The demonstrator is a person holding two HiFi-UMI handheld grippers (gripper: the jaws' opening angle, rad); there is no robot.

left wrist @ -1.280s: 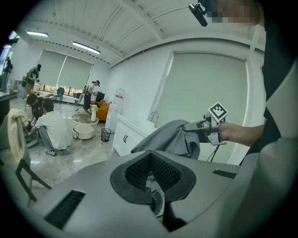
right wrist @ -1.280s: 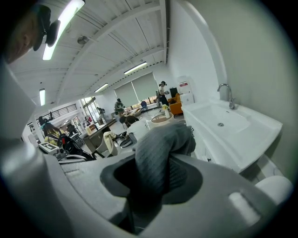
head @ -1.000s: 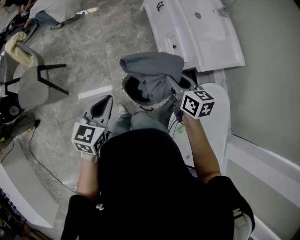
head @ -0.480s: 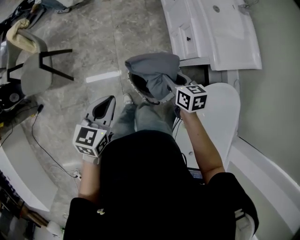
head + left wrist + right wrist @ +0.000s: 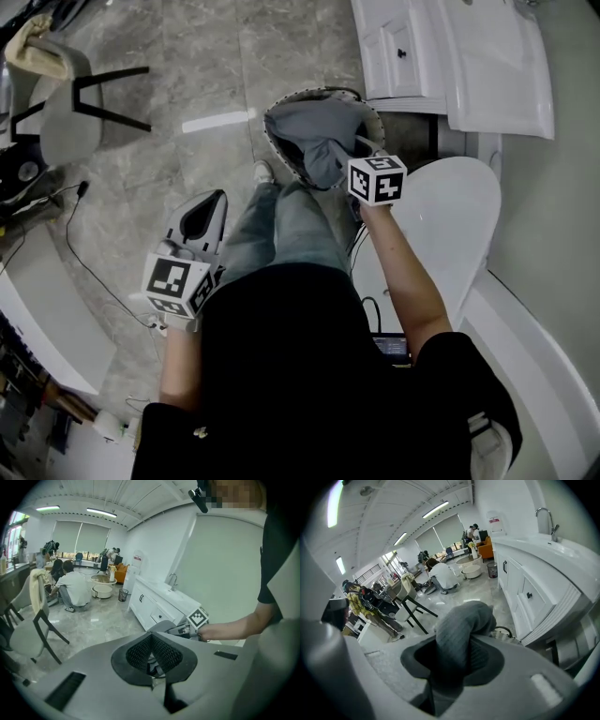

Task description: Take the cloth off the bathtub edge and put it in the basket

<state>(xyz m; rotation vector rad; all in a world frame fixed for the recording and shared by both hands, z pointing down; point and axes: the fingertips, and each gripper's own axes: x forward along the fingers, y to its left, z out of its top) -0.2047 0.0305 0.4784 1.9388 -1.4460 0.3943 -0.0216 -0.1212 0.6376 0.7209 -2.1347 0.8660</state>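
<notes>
Right tongs (image 5: 360,159) are clamped on a fold of the grey cloth (image 5: 317,131), which bulges up between the pads in the right gripper view. The cloth hangs down into the round basket (image 5: 273,142) and covers most of its opening. The basket stands on the grey stone floor (image 5: 206,66), just beside a white sink cabinet (image 5: 450,56) and near the rounded white bathtub edge (image 5: 441,216). Left tongs (image 5: 217,199) hover well apart from the basket, over the floor, tips together and holding nothing. A chair (image 5: 66,131) stands farther off.
</notes>
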